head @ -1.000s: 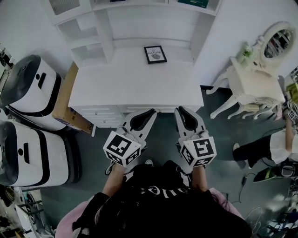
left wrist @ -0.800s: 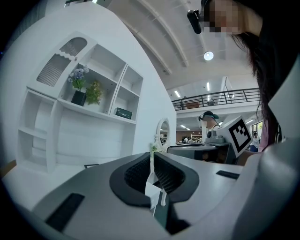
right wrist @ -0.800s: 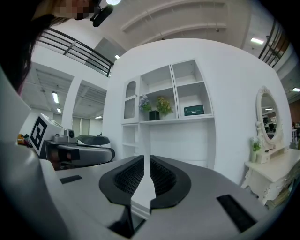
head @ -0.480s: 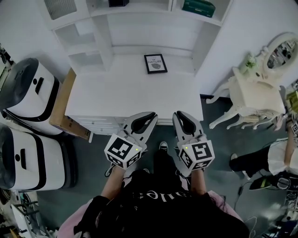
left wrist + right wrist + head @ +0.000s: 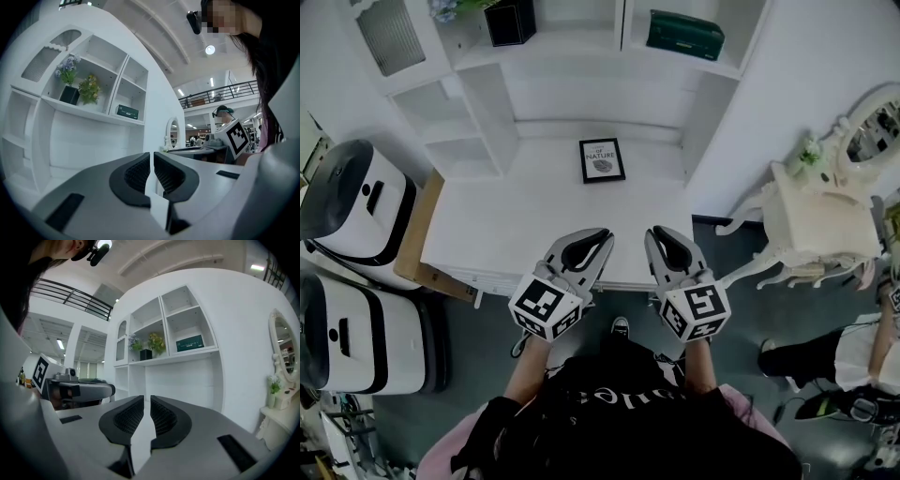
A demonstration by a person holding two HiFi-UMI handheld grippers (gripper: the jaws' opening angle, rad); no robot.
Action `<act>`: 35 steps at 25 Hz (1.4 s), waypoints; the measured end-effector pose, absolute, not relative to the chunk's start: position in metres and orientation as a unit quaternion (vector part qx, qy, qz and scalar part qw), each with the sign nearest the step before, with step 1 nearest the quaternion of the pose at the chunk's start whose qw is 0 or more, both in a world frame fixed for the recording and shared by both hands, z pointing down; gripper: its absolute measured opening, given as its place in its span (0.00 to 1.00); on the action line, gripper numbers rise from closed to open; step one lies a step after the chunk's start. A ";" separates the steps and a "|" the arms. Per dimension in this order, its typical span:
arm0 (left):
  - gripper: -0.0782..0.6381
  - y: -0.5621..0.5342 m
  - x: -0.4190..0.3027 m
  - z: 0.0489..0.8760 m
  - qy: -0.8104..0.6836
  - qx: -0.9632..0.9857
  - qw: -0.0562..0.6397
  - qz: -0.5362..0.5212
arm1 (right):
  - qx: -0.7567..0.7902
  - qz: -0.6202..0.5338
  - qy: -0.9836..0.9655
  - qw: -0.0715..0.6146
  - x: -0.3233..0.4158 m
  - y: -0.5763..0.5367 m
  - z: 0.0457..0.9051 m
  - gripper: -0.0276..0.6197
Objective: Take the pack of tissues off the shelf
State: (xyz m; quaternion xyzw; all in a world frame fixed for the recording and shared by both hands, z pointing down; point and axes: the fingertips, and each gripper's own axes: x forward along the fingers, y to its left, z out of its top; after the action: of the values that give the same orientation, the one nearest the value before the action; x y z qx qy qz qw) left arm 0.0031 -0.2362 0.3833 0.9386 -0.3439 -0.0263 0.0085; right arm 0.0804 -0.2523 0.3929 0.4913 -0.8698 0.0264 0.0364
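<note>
— Which step is in hand?

— The reach, judged as barely begun. The left gripper (image 5: 598, 236) and the right gripper (image 5: 656, 234) are held side by side above the near edge of the desk (image 5: 487, 225). Both are clenched, pads almost together, and nothing is grasped by either.

— And where is the pack of tissues?

— The green pack of tissues (image 5: 684, 35) is seen lying on the upper shelf (image 5: 581, 42), in the compartment to the right of the divider (image 5: 623, 19), well apart from both tools. A plant pot (image 5: 510, 21) is kept in the compartment to the left.

— What is called for next?

— One gripper would have to be raised and carried forward over the desk, and its jaws opened before the pack is met. The right one is probably better placed, since the pack sits on that side.

— What edges are to be minded?

— The front lip of the shelf, the divider, and the side wall (image 5: 741, 42) just beside the pack, so a straight approach from the front is favoured.

— Is open room offered?

— Plenty. The desk top is bare except for a framed picture (image 5: 602, 160) near the back, and the dressing table (image 5: 816, 216) is set well off to the right.
</note>
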 end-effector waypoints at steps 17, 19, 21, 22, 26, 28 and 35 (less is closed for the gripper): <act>0.14 -0.370 0.088 0.320 -0.350 0.935 -0.060 -0.010 | 0.482 -0.014 -0.876 0.000 0.174 -0.374 0.345 0.15; 0.14 -0.383 0.091 0.307 -0.349 0.934 -0.072 -0.012 | 0.486 -0.026 -0.873 -0.003 0.180 -0.387 0.334 0.15; 0.14 -0.397 0.092 0.291 -0.348 0.934 -0.085 -0.016 | 0.491 -0.039 -0.870 -0.006 0.184 -0.399 0.322 0.15; 0.14 -0.405 0.093 0.284 -0.347 0.933 -0.091 -0.018 | 0.493 -0.046 -0.869 -0.007 0.186 -0.404 0.316 0.15; 0.14 -0.435 0.095 0.258 -0.340 0.934 -0.106 -0.024 | 0.503 -0.070 -0.861 -0.006 0.190 -0.430 0.292 0.15; 0.14 -0.451 0.095 0.248 -0.337 0.935 -0.103 -0.031 | 0.508 -0.081 -0.857 -0.007 0.191 -0.444 0.280 0.15; 0.18 -0.495 0.098 0.219 -0.331 0.938 -0.093 -0.050 | 0.520 -0.103 -0.847 -0.035 0.197 -0.482 0.238 0.16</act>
State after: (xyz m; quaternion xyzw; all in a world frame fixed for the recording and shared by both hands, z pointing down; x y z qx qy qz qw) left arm 0.0978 -0.4949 0.2192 0.9378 -0.3308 -0.0495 -0.0927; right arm 0.1972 -0.4821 0.2385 0.5196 -0.8474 -0.1032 -0.0354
